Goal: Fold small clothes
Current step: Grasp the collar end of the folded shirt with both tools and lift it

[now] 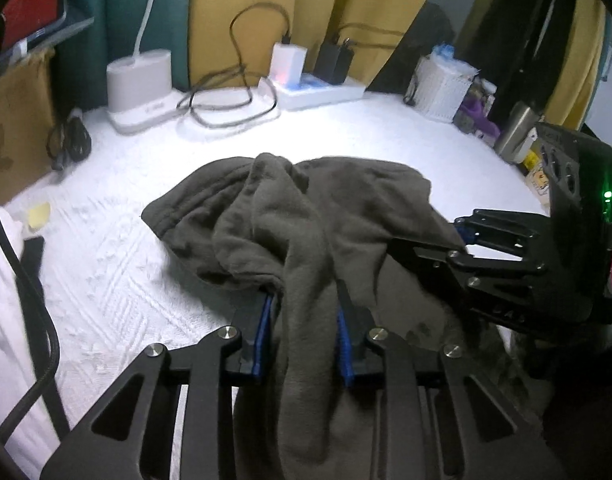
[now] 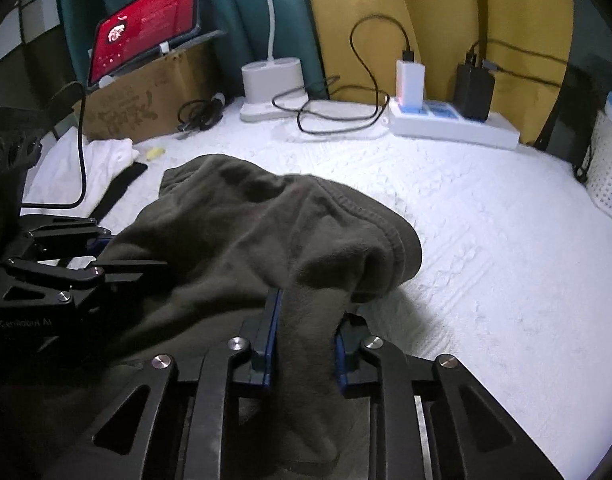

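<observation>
A dark olive-grey garment (image 1: 306, 216) lies bunched on the white textured bedspread (image 1: 126, 280). My left gripper (image 1: 306, 312) is shut on a fold of the garment, which drapes between its blue-padded fingers. My right gripper (image 2: 307, 316) is shut on another fold of the same garment (image 2: 246, 232). The right gripper shows in the left wrist view (image 1: 461, 236) at the garment's right edge. The left gripper shows in the right wrist view (image 2: 102, 256) at its left edge. The fingertips of both are hidden in the cloth.
At the back stand a white charging dock (image 1: 140, 88), a power strip with adapters and cables (image 1: 317, 84), a white basket (image 1: 441, 88) and a metal cup (image 1: 515, 132). A cardboard box with a red-screened tablet (image 2: 146, 44) and white cloth (image 2: 78, 164) lie left.
</observation>
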`<state>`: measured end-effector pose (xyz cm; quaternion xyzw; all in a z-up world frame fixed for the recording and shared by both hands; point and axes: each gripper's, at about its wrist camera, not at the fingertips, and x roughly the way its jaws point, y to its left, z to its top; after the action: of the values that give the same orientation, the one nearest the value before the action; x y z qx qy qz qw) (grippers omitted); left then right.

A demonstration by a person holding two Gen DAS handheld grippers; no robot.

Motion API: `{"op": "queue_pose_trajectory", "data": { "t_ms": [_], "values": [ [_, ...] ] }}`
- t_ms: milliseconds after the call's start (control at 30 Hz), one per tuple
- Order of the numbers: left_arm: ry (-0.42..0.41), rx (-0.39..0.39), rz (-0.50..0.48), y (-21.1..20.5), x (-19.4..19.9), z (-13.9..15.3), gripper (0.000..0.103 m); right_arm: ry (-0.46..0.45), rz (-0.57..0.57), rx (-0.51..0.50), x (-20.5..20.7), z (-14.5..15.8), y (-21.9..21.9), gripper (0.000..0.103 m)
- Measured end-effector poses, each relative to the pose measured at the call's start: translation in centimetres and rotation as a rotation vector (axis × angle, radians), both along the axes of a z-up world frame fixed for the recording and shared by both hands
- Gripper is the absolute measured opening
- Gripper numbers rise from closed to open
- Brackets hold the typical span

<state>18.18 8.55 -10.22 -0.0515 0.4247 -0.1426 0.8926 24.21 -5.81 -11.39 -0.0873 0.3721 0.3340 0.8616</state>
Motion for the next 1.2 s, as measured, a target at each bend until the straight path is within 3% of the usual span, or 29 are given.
{"op": "queue_pose_trajectory", "data": {
  "t_ms": [233,800,1200],
  "values": [
    [-0.113,0.044,0.008,-0.9,-2.5,3.5,0.025,-0.094,-0.020,0.026,-2.5,3.3,-1.2,0.020],
    [-0.329,0.059,0.036,-1.3,-10.0,10.5,0.024,-0.370,-0.006,0.091,-11.8,11.7,-3.4,0.017],
    [-0.472,0.092,0.113,1.5,-16.3,13.9,0.023,-0.523,0.075,0.132,-18.7,16.5,-0.6,0.015]
  ]
}}
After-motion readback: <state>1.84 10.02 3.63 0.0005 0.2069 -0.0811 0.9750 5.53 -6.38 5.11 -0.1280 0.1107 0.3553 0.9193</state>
